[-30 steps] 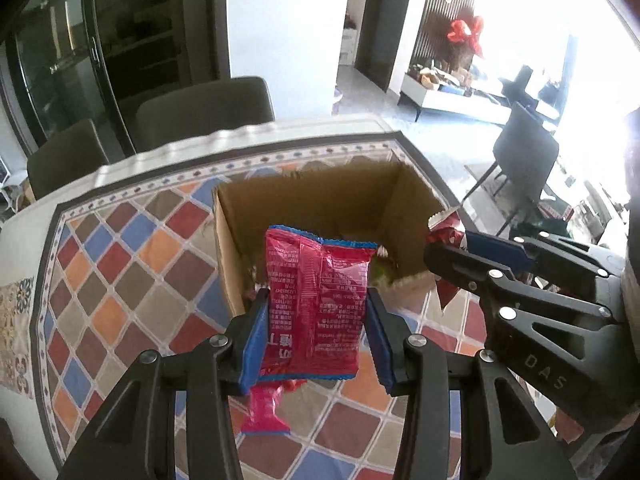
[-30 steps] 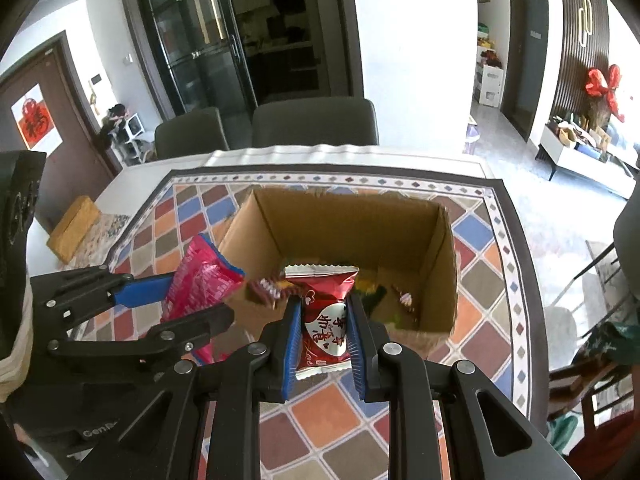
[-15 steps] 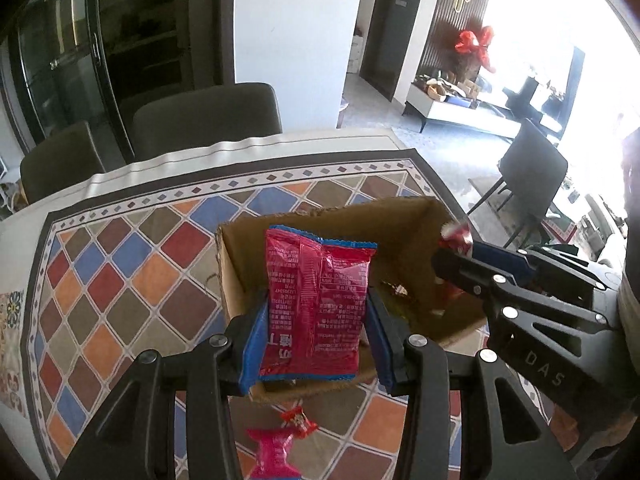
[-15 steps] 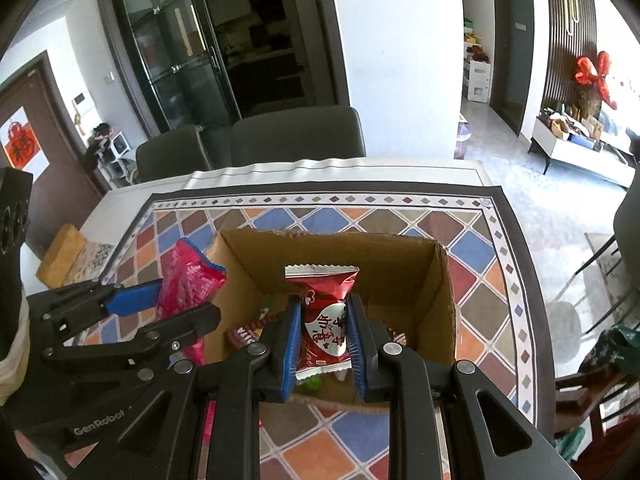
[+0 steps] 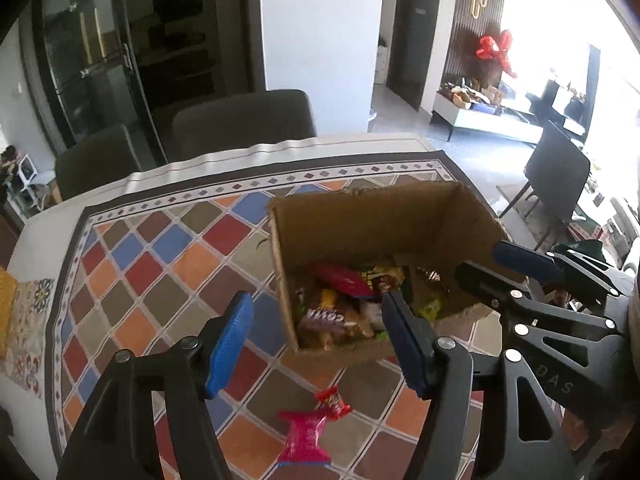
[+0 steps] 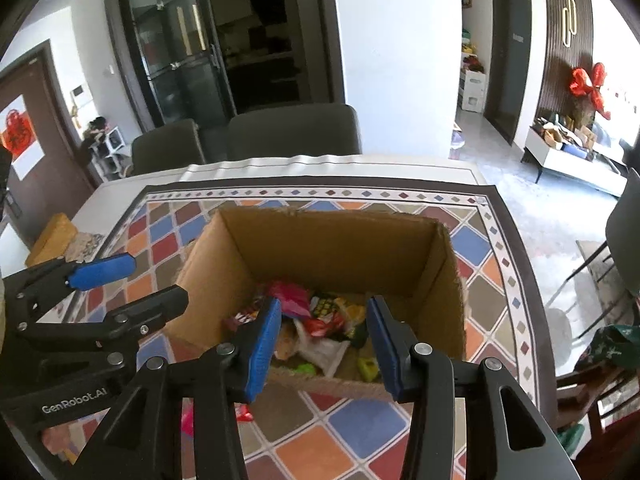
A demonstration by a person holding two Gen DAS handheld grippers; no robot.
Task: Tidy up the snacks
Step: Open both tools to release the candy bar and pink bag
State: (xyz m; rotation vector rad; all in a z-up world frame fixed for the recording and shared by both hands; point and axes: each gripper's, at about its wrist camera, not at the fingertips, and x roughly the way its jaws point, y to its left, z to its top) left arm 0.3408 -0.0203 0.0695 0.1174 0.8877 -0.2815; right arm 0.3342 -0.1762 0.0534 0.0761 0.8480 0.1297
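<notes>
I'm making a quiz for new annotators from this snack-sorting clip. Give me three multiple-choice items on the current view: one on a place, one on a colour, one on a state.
1. Where does the pink wrapped snack lie?
A. inside the cardboard box
B. on the patterned tablecloth, in front of the box
C. on a chair

2. What colour are the pads on the gripper fingers?
A. blue
B. green
C. white

3. What is between the jaws of the right gripper?
A. a red packet, pinched
B. a spoon
C. nothing; it is empty above the box

Key: 1 B, the left wrist view shows it on the tablecloth nearer the camera than the cardboard box. 2 A, both grippers carry blue pads. 3 C, its jaws are opening with nothing between them, only the snacks in the box below.
</notes>
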